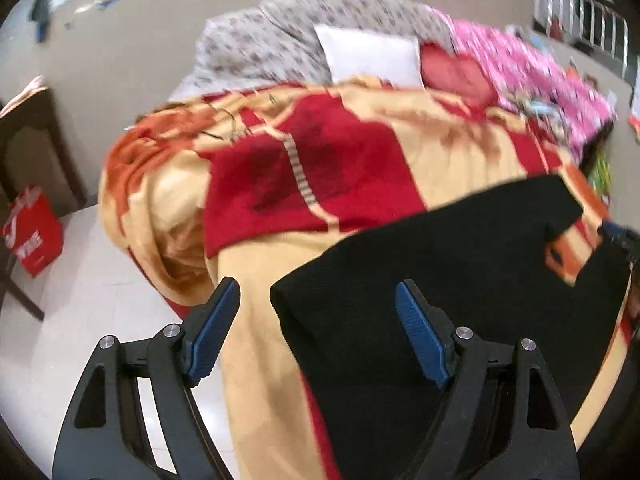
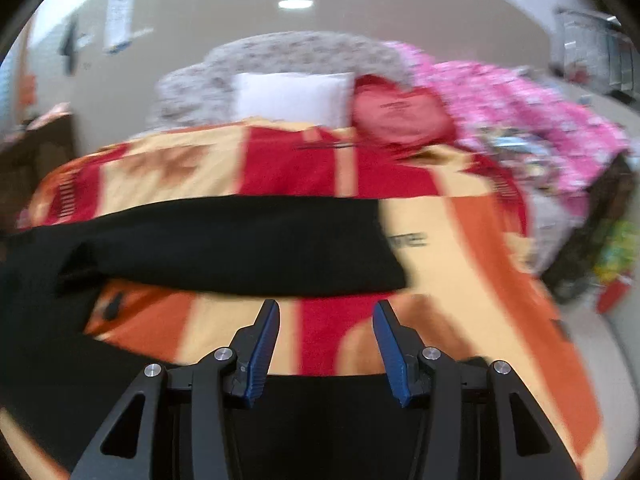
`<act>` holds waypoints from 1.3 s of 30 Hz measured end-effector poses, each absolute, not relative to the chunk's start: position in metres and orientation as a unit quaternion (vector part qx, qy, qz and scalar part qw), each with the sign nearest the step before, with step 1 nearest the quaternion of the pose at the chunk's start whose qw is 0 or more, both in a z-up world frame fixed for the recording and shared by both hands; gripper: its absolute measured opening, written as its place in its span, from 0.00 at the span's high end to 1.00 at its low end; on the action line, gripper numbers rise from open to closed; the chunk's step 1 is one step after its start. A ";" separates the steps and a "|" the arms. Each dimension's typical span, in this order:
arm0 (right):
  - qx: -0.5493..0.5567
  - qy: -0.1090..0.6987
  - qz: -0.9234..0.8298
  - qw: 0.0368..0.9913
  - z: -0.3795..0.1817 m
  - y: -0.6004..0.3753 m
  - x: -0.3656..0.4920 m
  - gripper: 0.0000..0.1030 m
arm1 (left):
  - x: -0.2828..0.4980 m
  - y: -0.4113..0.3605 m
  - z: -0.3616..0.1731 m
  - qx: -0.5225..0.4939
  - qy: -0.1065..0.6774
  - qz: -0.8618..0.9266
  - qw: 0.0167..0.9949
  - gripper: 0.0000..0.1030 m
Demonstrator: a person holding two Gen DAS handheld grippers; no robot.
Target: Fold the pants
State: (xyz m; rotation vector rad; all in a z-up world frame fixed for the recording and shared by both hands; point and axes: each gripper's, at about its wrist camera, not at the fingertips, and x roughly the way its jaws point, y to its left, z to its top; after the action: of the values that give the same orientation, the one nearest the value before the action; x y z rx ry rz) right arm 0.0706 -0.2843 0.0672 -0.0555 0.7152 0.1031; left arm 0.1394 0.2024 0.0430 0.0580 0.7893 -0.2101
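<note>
Crosswise on the blanket (image 2: 460,232), black pants (image 2: 224,248), long axis left-to-right; both grippers spread, empty.

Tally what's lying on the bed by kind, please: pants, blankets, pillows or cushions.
Black pants: 1
Blankets: 3: red-and-cream blanket, grey floral blanket, pink blanket
Pillows or cushions: 2: white pillow, red cushion
Total: 6

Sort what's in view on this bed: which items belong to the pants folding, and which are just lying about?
Belongs to the job:
black pants
left gripper, open, empty
right gripper, open, empty

Just lying about:
red and yellow blanket under the pants
white pillow
red cushion
pink bedding
red bag on the floor
</note>
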 end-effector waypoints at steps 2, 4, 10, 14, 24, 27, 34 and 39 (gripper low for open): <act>-0.021 0.357 0.094 0.929 0.064 -0.281 0.074 0.55 | 0.147 0.205 0.033 0.044 0.388 -0.111 0.914 0.22; -0.027 0.370 0.119 0.921 0.060 -0.275 0.077 0.55 | 0.155 0.209 0.023 0.041 0.399 -0.114 0.909 0.22; -0.020 0.418 0.100 0.903 0.044 -0.274 0.093 0.55 | 0.172 0.210 0.008 0.030 0.423 -0.127 0.897 0.34; 0.020 0.426 0.083 0.901 0.040 -0.289 0.096 0.55 | 0.174 0.214 0.010 0.009 0.423 -0.127 0.897 0.60; 0.022 0.425 0.059 0.903 0.041 -0.294 0.094 0.60 | 0.156 0.205 0.028 0.014 0.414 -0.114 0.903 0.95; 0.026 0.414 0.046 0.909 0.045 -0.298 0.090 0.61 | 0.146 0.201 0.039 0.014 0.405 -0.109 0.908 0.95; 0.096 0.325 0.062 0.939 0.074 -0.333 0.076 0.61 | 0.114 0.170 0.068 0.027 0.380 -0.077 0.921 0.95; 0.184 0.317 0.107 0.924 0.119 -0.388 0.126 0.49 | 0.102 0.155 0.084 -0.003 0.362 -0.060 0.930 0.95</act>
State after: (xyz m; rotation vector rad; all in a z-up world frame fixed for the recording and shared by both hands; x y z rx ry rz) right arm 0.1256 -0.3877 0.1193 0.3776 0.6498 0.2203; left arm 0.1021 0.1546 0.0840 -0.0068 0.7411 -0.1232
